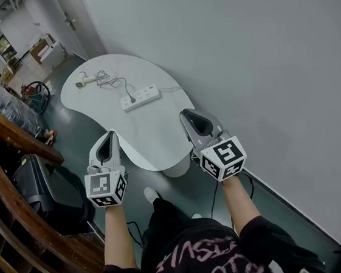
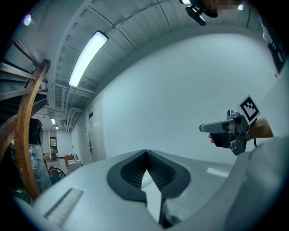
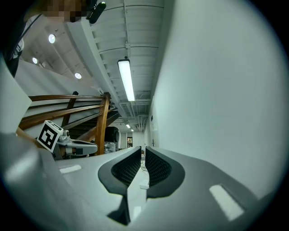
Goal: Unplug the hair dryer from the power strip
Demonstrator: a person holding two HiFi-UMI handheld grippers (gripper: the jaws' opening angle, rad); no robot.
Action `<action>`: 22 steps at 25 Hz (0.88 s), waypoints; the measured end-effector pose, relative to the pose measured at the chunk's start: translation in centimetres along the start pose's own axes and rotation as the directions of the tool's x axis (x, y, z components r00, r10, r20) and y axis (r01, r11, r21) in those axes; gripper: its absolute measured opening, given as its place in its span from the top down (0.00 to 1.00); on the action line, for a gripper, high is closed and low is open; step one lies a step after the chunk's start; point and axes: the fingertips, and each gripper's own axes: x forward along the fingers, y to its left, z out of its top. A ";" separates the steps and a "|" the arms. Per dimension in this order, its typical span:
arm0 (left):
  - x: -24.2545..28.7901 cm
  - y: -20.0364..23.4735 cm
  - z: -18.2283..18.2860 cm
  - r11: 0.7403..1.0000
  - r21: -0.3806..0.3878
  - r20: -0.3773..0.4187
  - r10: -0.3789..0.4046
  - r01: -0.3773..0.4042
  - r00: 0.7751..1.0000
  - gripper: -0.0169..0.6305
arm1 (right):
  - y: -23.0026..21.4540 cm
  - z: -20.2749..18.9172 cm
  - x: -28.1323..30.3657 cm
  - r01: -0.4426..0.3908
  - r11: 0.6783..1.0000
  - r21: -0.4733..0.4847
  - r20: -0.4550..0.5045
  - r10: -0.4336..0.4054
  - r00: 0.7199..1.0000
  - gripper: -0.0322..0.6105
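The head view looks from high up, steeply down past both arms, onto the white table well below and ahead. The left gripper view rides on the left gripper and looks out along its jaws at the grey wall and the ceiling. The right gripper view rides on the right gripper and looks along that wall, down the long room. Each gripper view shows the other gripper at its side. All three views show the wooden rail.

I'm seeing the long white power strip lying midway along the white kidney-shaped tabletop, the pale handheld hair dryer lying behind it at the far left end.
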 end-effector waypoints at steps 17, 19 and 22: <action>8.5 6.9 -6.1 0.997 -0.057 -0.061 -0.062 0.059 0.996 0.97 | -3.3 -5.0 9.8 0.083 0.996 0.020 -0.093 -0.081 0.992 0.89; 9.4 7.7 -7.1 0.996 -0.064 -0.070 -0.065 0.061 0.995 0.97 | -3.5 -5.8 11.1 0.083 0.996 0.024 -0.105 -0.080 0.991 0.89; 10.7 8.9 -8.4 0.995 -0.077 -0.085 -0.073 0.067 0.994 0.97 | -3.5 -7.0 13.0 0.081 0.996 0.027 -0.126 -0.077 0.989 0.89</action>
